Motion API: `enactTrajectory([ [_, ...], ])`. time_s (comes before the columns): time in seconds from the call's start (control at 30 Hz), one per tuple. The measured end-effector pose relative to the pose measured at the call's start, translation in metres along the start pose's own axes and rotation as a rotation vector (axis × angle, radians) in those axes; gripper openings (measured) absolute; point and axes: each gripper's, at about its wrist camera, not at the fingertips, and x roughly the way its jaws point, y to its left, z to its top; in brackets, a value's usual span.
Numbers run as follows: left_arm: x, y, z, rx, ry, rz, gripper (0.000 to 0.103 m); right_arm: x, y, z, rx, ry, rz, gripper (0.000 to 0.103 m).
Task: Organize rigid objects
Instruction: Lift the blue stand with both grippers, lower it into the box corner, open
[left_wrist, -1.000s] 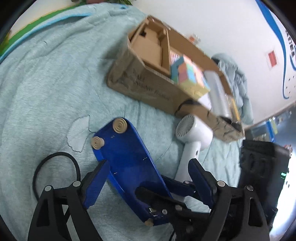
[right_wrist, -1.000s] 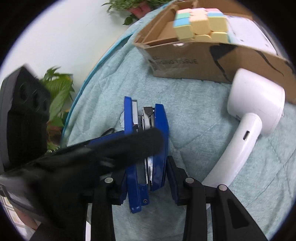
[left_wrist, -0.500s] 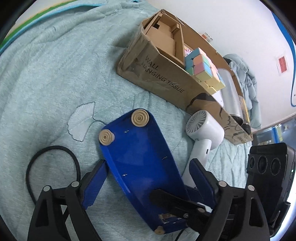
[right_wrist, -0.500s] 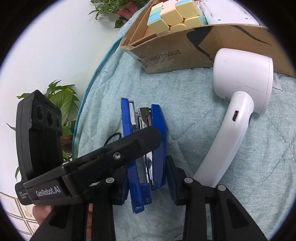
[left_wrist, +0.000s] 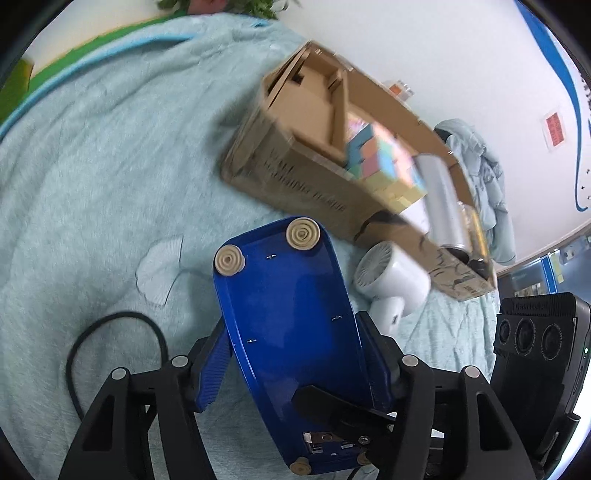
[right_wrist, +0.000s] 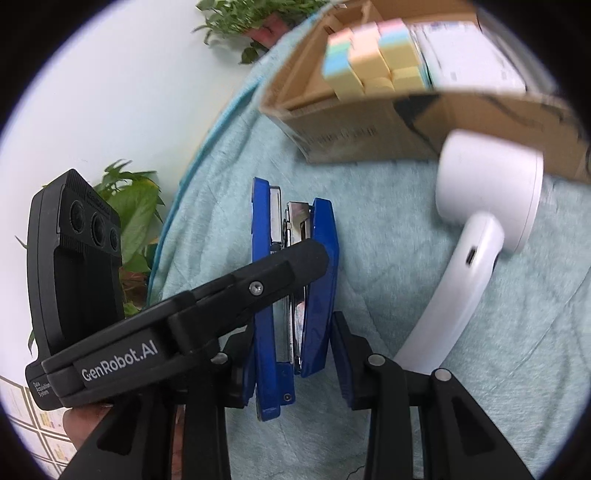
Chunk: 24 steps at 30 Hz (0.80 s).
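Left claw (left_wrist: 295, 363): fingers pinching the blue stapler (left_wrist: 291, 325) across its base, underside up.
Right claw (right_wrist: 293, 354): spread, astride the stapler's hinge end, right finger apart from it.
Stapler: on the teal blanket (left_wrist: 92, 177), beside a white hair dryer (right_wrist: 476, 236), near the cardboard box (left_wrist: 314, 199) holding a pastel cube (right_wrist: 369, 62).

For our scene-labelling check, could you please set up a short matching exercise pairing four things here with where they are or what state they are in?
Things:
1. stapler
2. hair dryer
3. colour cube
4. black cable

Places or states:
A. inside the cardboard box
B. looped on the blanket
C. between the tongs
D. lying on the blanket beside the box

Pairs: 1-C, 2-D, 3-A, 4-B
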Motion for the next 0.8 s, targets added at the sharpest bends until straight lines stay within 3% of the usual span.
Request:
enactTrajectory([
  [0.4, -0.041, -0.058, 0.058, 0.131, -0.103, -0.060, 0.060, -0.053, 0.017, 0.035, -0.063, -0.177, -0.021, 0.034],
  [0.8, -0.036, -0.110, 0.143, 0.246, -0.123, -0.088, 0.058, -0.075, 0.011, 0.097, -0.054, -0.285, -0.037, 0.034],
])
